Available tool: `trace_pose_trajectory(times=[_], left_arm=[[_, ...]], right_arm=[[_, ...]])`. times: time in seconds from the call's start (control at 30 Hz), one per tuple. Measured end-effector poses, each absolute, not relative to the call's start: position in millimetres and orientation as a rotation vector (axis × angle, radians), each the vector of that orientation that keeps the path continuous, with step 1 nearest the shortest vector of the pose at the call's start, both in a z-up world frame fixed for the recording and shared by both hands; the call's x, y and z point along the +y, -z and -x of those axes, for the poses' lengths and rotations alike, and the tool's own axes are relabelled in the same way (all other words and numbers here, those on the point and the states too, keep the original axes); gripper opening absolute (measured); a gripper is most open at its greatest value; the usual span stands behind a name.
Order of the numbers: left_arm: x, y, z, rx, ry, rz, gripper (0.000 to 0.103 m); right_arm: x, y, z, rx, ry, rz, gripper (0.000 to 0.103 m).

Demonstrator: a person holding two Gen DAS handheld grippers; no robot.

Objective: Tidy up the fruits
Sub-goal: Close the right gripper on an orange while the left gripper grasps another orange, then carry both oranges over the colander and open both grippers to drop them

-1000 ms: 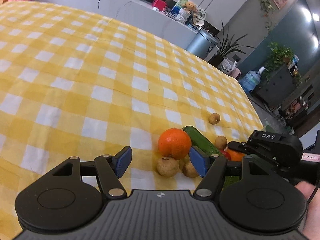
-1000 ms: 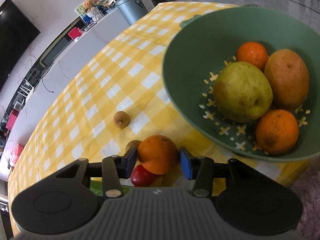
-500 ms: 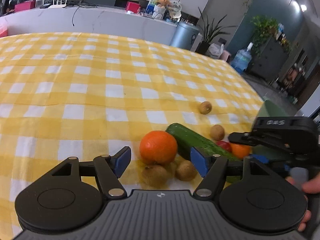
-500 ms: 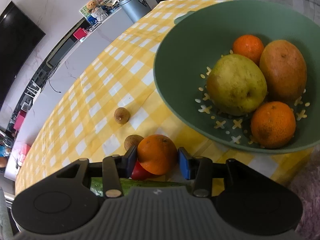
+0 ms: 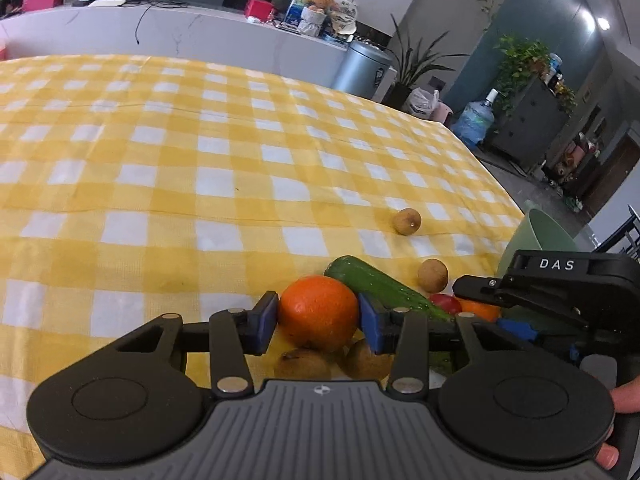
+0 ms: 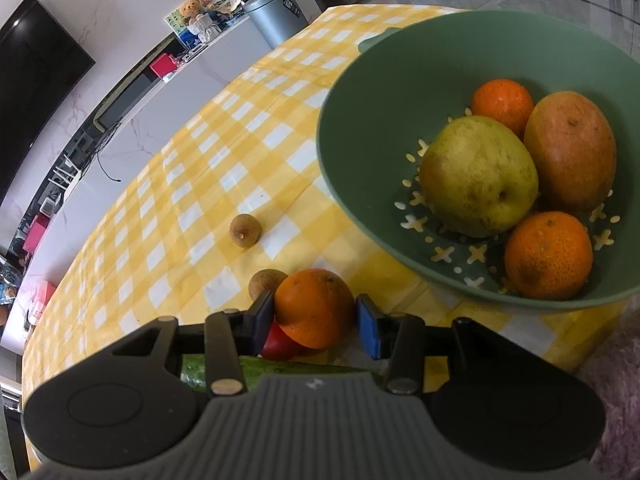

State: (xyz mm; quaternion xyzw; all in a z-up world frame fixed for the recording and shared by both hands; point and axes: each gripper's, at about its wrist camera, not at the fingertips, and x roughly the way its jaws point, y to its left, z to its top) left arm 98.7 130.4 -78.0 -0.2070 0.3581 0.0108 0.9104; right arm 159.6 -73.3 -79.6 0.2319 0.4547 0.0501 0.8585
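2 grips at once: left gripper (image 5: 318,322) with jaws just closed onto the left-hand orange (image 5: 318,310) by the cucumber (image 5: 380,288) on the table (image 5: 160,184), right gripper (image 6: 315,320) with jaws clamped on the right-hand orange (image 6: 314,304). Judged the green bowl (image 6: 328,168) to lie just ahead-right of the right jaws, so nearer that hand.

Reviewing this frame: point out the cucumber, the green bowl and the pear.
cucumber (image 5: 380,286), left wrist view, on its glossy upper side.
green bowl (image 6: 384,120), right wrist view, on its bare inner wall.
pear (image 6: 478,176), right wrist view, on its yellow-green middle.
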Motion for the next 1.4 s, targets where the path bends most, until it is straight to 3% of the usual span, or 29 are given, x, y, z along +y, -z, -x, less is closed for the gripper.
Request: trace_pose_trajectory(times=[0.53,1.07,1.4], left_arm=[[121,59,-79,0.582,-0.058,0.37,0.049],[106,21,-60,0.416,-0.022,0.437,0.049],[58,11,-72,0.445,0.184,0.46,0.049]], right_arm=[[-80,69,-150,0.863,-0.158,-0.537,0.042],[-89,18,-121,0.661,-0.388,-0.559,0.042],[-152,-13,-120,0.567,-0.4,-0.705,0.042]])
